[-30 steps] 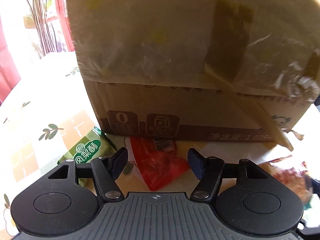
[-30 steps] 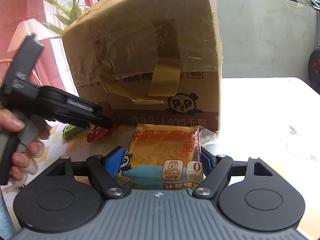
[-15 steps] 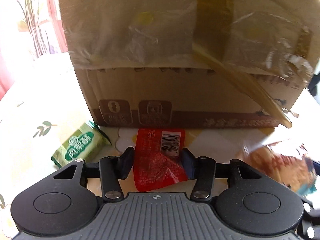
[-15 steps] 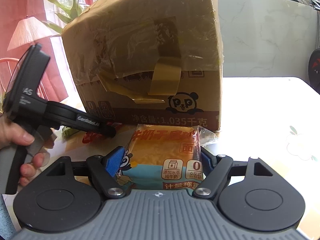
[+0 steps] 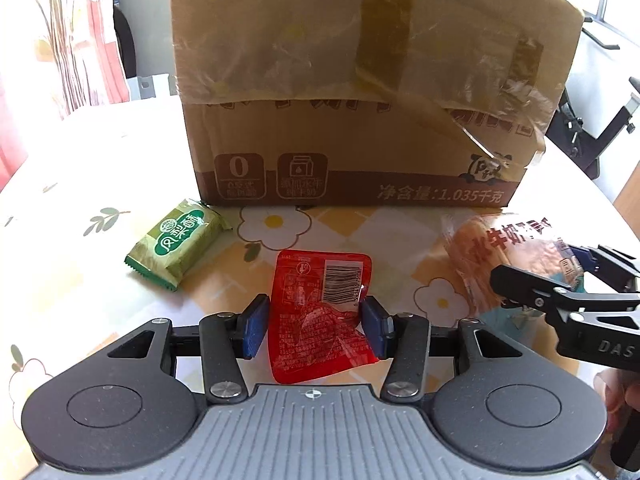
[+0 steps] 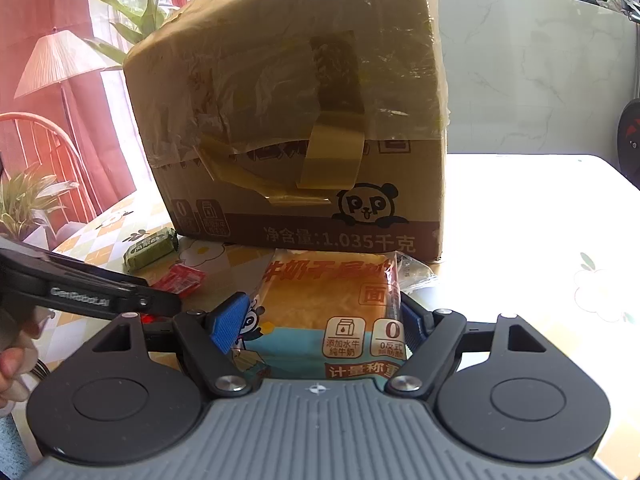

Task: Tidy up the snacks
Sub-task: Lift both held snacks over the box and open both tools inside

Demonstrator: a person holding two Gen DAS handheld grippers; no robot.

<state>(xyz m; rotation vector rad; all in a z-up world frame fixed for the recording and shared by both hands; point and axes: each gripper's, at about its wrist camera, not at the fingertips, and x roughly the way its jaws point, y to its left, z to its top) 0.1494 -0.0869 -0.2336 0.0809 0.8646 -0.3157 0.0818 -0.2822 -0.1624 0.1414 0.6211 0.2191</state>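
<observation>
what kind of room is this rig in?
Likely a home dining area: a flower-print tablecloth on the table, a floor lamp with a woven shade beside red curtains, and leafy houseplants by a bright window.

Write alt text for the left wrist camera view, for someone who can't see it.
The left gripper clamps a red snack packet between its blue pads on a flower-print tablecloth. A green snack packet lies to the left, a taped cardboard box stands behind, and the right gripper holds a bagged bread slice at the right.
</observation>
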